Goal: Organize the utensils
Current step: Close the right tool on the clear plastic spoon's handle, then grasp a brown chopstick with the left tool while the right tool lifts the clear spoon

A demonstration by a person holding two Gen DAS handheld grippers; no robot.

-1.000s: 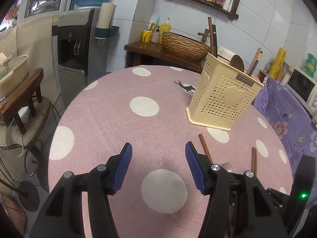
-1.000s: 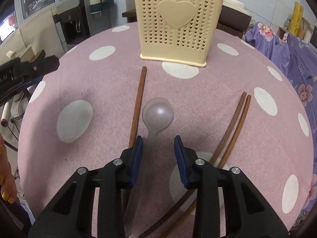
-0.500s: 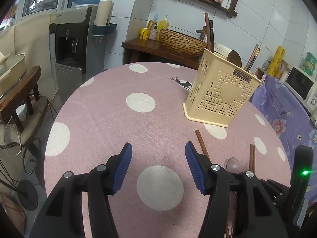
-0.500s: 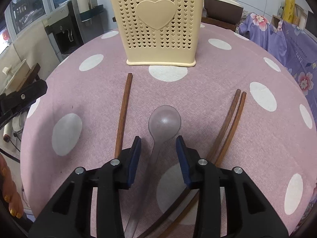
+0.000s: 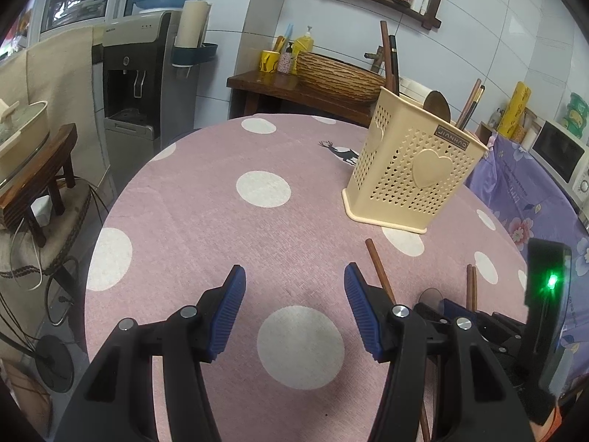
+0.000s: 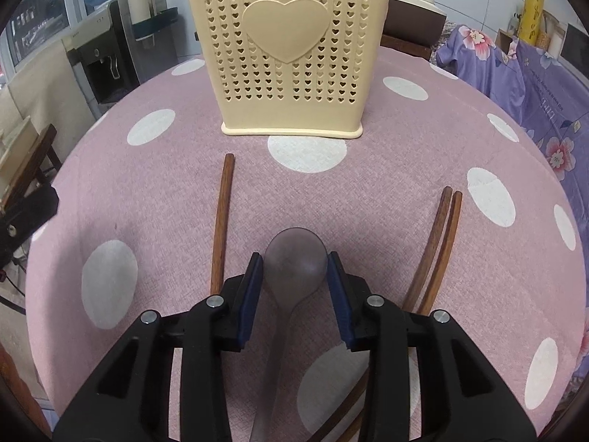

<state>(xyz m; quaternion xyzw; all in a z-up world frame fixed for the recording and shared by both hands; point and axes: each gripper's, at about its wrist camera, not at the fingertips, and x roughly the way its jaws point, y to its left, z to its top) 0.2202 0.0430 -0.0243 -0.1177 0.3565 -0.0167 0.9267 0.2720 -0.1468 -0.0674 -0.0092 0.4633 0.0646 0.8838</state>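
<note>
A cream perforated utensil holder (image 6: 291, 59) with a heart stands on the pink polka-dot table (image 6: 147, 191); in the left wrist view (image 5: 412, 180) it holds a wooden spoon and several chopsticks. A translucent grey spoon (image 6: 296, 261) lies on the table between my right gripper's fingers. My right gripper (image 6: 295, 272) is open, its pads on either side of the spoon's bowl. A single brown chopstick (image 6: 222, 217) lies to its left, a pair of brown chopsticks (image 6: 438, 235) to its right. My left gripper (image 5: 294, 298) is open and empty above the table.
A water dispenser (image 5: 143, 84) and a wooden stool (image 5: 40, 169) stand left of the table. A side table with a wicker basket (image 5: 338, 73) is behind it. A purple floral cloth (image 6: 515, 62) covers furniture at the right. My right gripper's body (image 5: 545, 313) shows in the left wrist view.
My right gripper has moved forward along the spoon's handle, and its pads now flank the bowl. My left gripper has drawn back a little from the holder.
</note>
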